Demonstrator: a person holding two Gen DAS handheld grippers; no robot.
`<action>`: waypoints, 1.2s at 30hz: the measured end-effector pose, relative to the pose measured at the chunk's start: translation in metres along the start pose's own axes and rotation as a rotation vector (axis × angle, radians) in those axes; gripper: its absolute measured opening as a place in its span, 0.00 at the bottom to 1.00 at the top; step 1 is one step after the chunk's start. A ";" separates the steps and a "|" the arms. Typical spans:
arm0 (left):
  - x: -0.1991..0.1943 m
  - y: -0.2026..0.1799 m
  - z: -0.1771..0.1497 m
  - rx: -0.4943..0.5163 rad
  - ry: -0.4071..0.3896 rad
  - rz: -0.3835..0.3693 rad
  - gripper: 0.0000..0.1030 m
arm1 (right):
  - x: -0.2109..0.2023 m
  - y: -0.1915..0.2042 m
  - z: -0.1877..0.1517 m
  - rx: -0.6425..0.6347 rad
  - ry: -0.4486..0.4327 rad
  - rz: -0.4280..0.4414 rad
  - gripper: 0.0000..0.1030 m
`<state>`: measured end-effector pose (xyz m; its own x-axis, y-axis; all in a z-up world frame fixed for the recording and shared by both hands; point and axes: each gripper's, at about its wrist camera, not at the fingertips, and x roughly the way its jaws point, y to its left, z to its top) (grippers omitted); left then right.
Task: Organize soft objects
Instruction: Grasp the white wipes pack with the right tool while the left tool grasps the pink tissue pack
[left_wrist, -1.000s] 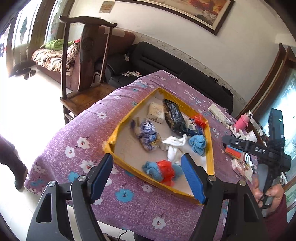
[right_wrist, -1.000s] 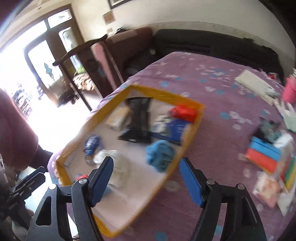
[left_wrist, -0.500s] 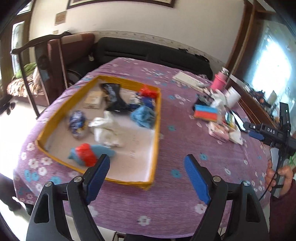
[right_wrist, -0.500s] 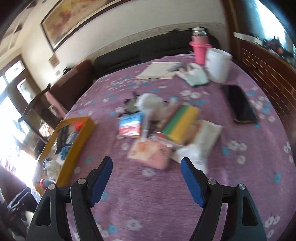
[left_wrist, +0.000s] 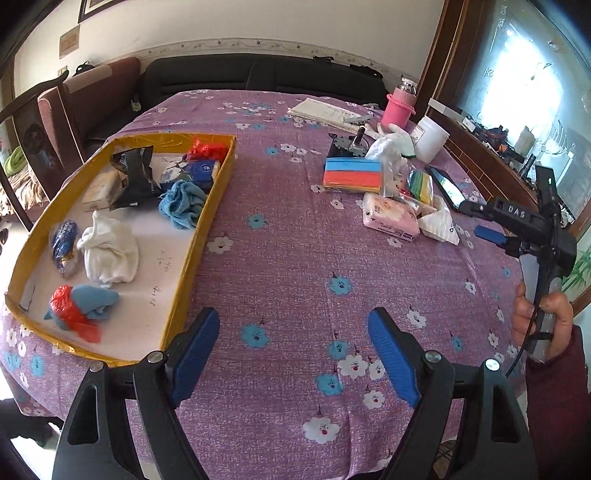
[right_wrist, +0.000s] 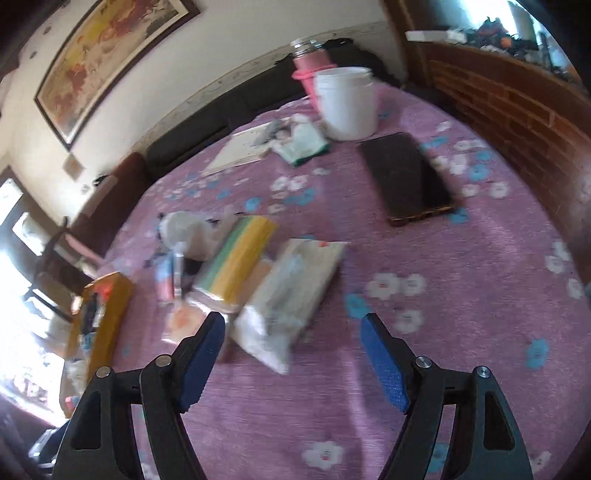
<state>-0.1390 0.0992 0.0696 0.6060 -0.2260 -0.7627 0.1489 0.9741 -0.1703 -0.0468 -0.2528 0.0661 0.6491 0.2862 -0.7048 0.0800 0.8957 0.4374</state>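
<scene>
In the left wrist view, the left gripper (left_wrist: 293, 354) hangs over the purple flowered tablecloth (left_wrist: 295, 266) with its blue pads wide apart and nothing between them. To its left lies the yellow-rimmed tray (left_wrist: 201, 236), which holds the soft things: a white cloth (left_wrist: 109, 254), a light blue cloth (left_wrist: 183, 203), a blue plush with a red bag (left_wrist: 79, 308), also a black packet (left_wrist: 135, 177) and some small packs. Farther on the table there is a cluster: a red and blue pack (left_wrist: 352, 175), a pink tissue pack (left_wrist: 389, 219), a white pack (left_wrist: 439, 223) touching it, a dark phone (left_wrist: 447, 184), a white jar (left_wrist: 430, 138) and a pink bottle (left_wrist: 399, 107). At the right edge a hand (left_wrist: 541, 314) holds the right gripper (left_wrist: 491, 234) above the table edge.

In the right wrist view, which is blurred, the right gripper (right_wrist: 293, 354) is also spread apart and empty. The white pack (right_wrist: 291, 295) lies just beyond its pads, nearer the left one. Beside this are a green and yellow pack (right_wrist: 240, 258) and the pink tissue pack (right_wrist: 184, 317). The phone (right_wrist: 406, 177) lies apart, farther right, and the white jar (right_wrist: 347, 103) behind it. The tray (right_wrist: 107, 314) is far left.
</scene>
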 end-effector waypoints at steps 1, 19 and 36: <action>0.001 -0.001 0.001 0.002 0.001 0.004 0.80 | 0.001 0.009 -0.001 -0.018 0.009 0.061 0.78; 0.001 0.014 0.002 -0.011 -0.009 0.010 0.80 | 0.063 0.109 -0.019 -0.259 0.326 0.457 0.80; 0.054 -0.011 0.029 -0.012 0.054 -0.057 0.80 | 0.036 -0.001 0.011 -0.028 0.067 -0.037 0.79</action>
<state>-0.0856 0.0756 0.0487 0.5536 -0.2802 -0.7842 0.1722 0.9598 -0.2215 -0.0150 -0.2471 0.0468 0.5942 0.2736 -0.7564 0.0813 0.9151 0.3949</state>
